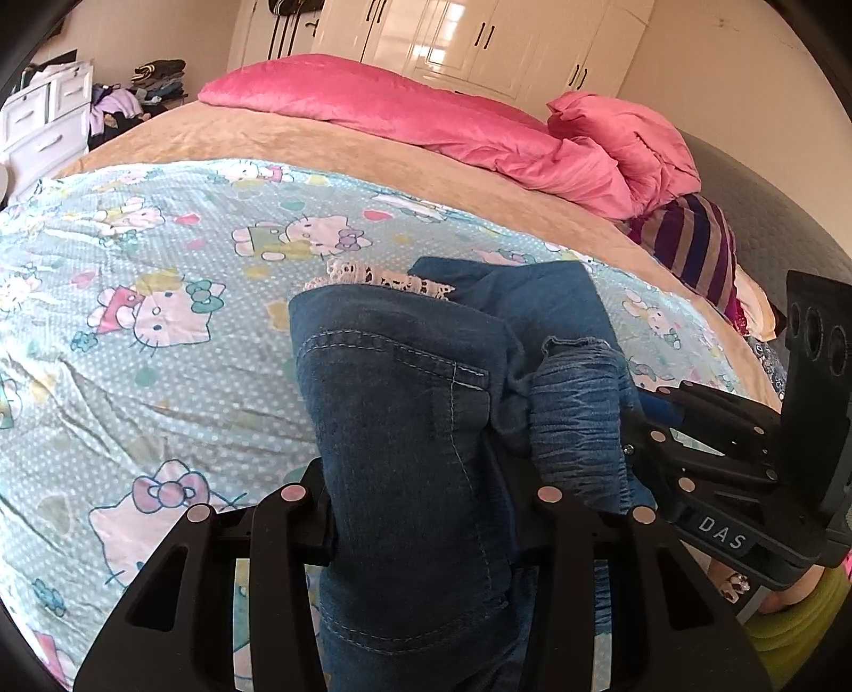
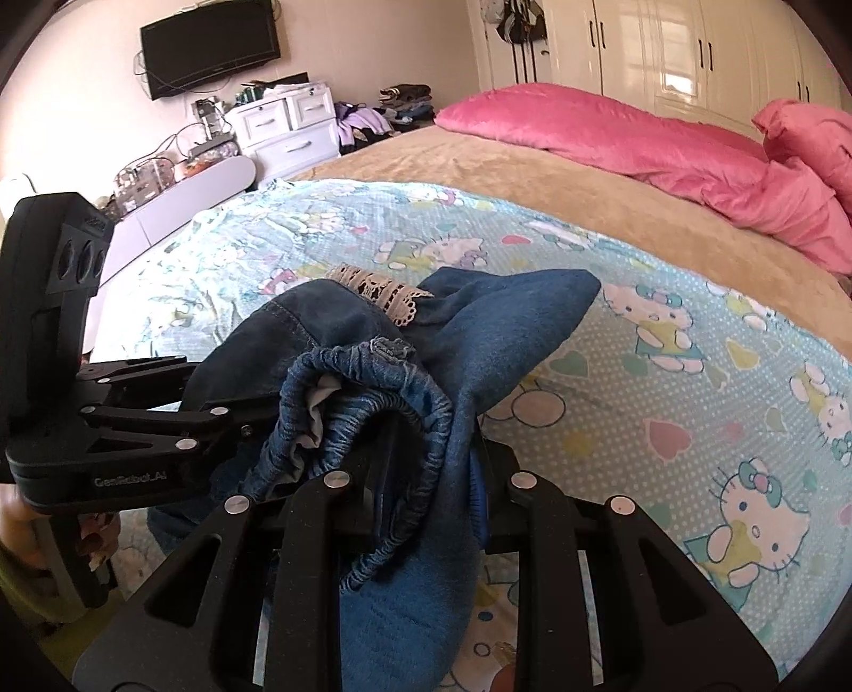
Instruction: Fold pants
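**Over the bed, both tongs clamped on the blue pants**

Above the cartoon-cat sheet [image 1: 133, 255], the scene reads from the left side across; far left of the left tongs [image 1: 420, 511] stands a white drawer unit [image 1: 45, 117] with a heap of clothes [image 1: 154, 85] beside it; under and left of these tongs the sheet lies wrinkled over a tan blanket [image 1: 298, 143]; between the fingers of the left tongs hangs a broad fold of the blue denim pants [image 1: 404, 404], stitched pocket seam facing the camera, the jaws partly closed and pressing on the cloth from both sides; beyond their tips a strip of cream lace trim [image 1: 383, 279] lies at the far edge of the bunched denim; just right of the left tongs the gathered elastic waistband [image 1: 578, 420] sags, and the right tongs [image 1: 633, 426] come in from that side, their tips hidden in the fabric; a hand [image 1: 788, 596] in a yellow-green sleeve [image 1: 799, 623] holds their handle; further back and right lie a pink duvet [image 1: 479, 122] and a striped cushion [image 1: 692, 245]; white wardrobes [image 1: 479, 37] line the back wall.

From the right wrist view, the left tongs [image 2: 245, 426] reach in from the left onto the waistband [image 2: 373, 404]; the right tongs [image 2: 426, 489] are nearly closed on a thinner fold of the pants [image 2: 495, 319], which drape forward from them onto the sheet [image 2: 692, 372]; a wall television [image 2: 210, 45] hangs far back to their left.
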`<state>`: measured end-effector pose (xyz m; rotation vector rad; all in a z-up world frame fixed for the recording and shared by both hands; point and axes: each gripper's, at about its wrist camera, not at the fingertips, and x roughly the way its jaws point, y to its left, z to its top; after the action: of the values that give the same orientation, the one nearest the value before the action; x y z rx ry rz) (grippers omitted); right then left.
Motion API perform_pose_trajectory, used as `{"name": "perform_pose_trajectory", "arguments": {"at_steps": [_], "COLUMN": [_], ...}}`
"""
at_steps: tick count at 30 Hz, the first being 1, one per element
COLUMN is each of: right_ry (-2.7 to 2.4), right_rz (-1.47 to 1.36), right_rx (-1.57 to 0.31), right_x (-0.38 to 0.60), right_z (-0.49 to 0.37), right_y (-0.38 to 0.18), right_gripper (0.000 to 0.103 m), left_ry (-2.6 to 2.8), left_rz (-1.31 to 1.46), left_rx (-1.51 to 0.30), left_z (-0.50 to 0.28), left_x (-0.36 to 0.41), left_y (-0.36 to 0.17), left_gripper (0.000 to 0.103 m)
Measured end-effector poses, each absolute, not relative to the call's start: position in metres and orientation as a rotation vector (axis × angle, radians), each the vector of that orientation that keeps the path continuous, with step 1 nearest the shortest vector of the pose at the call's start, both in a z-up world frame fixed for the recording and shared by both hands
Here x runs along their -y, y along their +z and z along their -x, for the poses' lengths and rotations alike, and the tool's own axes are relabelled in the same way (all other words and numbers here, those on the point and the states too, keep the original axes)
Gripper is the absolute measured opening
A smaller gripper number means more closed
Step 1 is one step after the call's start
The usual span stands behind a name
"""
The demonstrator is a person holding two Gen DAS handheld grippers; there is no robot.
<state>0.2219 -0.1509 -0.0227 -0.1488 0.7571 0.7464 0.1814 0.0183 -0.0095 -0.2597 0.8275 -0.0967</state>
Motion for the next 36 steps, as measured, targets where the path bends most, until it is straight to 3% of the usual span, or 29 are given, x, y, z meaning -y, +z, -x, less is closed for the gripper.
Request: {"name": "perform_pose_trajectory", "arguments": {"at_steps": [6,9,17,22,32,36], "right_ry": [0.713,0.691,0.601,0.591,0.593,0.583], "right_rz": [0.127,0.113,0.019,0.059,0.051,0.041], "right_rx": [-0.806,-0.832,-0.942,-0.93,-0.929,-0.909], "right_x": [0.156,0.16,0.182,0.176,0.18,0.185], "right_z": [-0.23,-0.233,-0.252,-0.247,-0.242,-0.238], "right_y": [-0.037,-0.043,-0.067,-0.066,-0.063,-0.057], "right_gripper": [0.022,0.023,0.04,0.045,0.061,0.073], "left_ry": [-0.097,-0.09,-0.068,-0.064,-0.065,-0.061], "left_rz": [0.274,0.279,0.292,0.32,0.353,0.348], "left_rx": [-0.84,-0.848,-0.879,-0.885,-0.888,-0.889], "left_z": [-0.184,-0.184,-0.185,-0.182,-0.175,-0.171], "left_x": [-0.02,-0.021,-0.026,-0.029,-0.033,-0.033], "left_y": [-0.019,-0.024,-0.038,-0.045,-0.046,-0.042], "left_gripper": [0.041,0.046,0.059,0.06,0.072,0.072]}}
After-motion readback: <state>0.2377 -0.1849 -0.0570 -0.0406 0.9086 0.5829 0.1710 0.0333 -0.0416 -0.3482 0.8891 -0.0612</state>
